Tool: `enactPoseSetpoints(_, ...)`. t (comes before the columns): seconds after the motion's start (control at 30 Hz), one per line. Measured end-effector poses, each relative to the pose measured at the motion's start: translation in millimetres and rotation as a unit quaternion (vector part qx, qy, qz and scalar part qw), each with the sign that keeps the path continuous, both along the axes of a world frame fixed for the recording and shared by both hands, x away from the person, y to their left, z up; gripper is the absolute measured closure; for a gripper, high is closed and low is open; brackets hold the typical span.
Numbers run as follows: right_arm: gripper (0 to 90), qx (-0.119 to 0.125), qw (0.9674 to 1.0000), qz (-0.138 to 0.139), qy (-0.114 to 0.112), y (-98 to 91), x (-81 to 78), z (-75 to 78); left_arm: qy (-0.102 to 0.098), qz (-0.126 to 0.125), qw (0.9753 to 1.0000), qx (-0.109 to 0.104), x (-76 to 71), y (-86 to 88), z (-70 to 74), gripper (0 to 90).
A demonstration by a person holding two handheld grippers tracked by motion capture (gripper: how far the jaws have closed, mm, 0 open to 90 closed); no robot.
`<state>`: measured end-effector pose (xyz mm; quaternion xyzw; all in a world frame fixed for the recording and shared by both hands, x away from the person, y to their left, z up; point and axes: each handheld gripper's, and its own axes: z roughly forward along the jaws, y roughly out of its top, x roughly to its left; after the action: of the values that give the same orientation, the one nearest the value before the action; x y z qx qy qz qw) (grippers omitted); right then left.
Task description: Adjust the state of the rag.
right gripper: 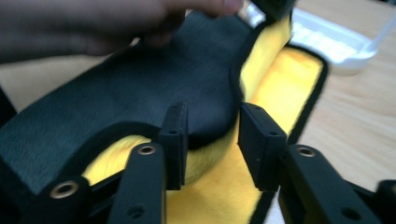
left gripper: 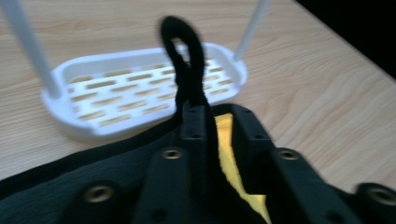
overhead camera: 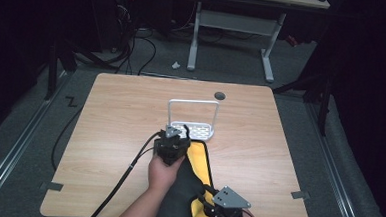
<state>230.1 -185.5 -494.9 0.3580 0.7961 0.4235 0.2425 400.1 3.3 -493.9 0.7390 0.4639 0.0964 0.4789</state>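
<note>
A black cloth point(overhead camera: 184, 185) with a yellow lining point(overhead camera: 199, 160) lies on the wooden table point(overhead camera: 120, 114), reaching from the near edge to a white slotted rack point(overhead camera: 202, 134). My left gripper point(overhead camera: 177, 133) rests on the cloth's far end, jaws apart. In the left gripper view a black hanging loop point(left gripper: 184, 56) rises beside the left jaw of this gripper point(left gripper: 219, 114), with the rack's rim point(left gripper: 116, 58) just beyond. My right gripper point(overhead camera: 207, 193) is at the cloth's near end. Its open jaws point(right gripper: 210, 116) straddle the folded black edge point(right gripper: 140, 88) above the yellow lining point(right gripper: 289, 88).
The rack carries a tall white wire frame point(overhead camera: 194, 102). A dark round grommet point(overhead camera: 219, 95) sits near the table's far edge. A hand point(right gripper: 93, 23) crosses the top of the right gripper view. Beyond the table are white desk legs point(overhead camera: 268, 57) and floor cables point(overhead camera: 134, 45).
</note>
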Motion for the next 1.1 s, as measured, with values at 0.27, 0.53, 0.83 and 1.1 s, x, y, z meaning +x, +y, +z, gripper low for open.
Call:
enactPoseSetpoints(0.27,61.3,-0.004,0.9998,-0.015,-0.009,-3.7,2.9,-1.2,0.005,-0.021,0.9997,-0.004,-5.6,0.4,-2.0,55.3)
enactPoseSetpoints(0.53,61.5,-0.012,0.9999,-0.011,0.005,-0.7,7.8,-8.4,0.003,-0.022,0.9998,-0.002,-14.2,24.7,-2.2,56.9)
enactPoseSetpoints(0.83,61.7,-0.015,0.9997,-0.013,0.011,-0.7,10.0,-11.8,-0.014,-0.024,0.999,0.034,-43.1,74.6,-12.0,60.2)
enactPoseSetpoints(1.1,62.6,-0.017,0.9996,-0.013,0.018,-1.7,15.4,-15.3,0.006,-0.058,0.9968,0.055,-89.6,93.2,-27.8,66.1)
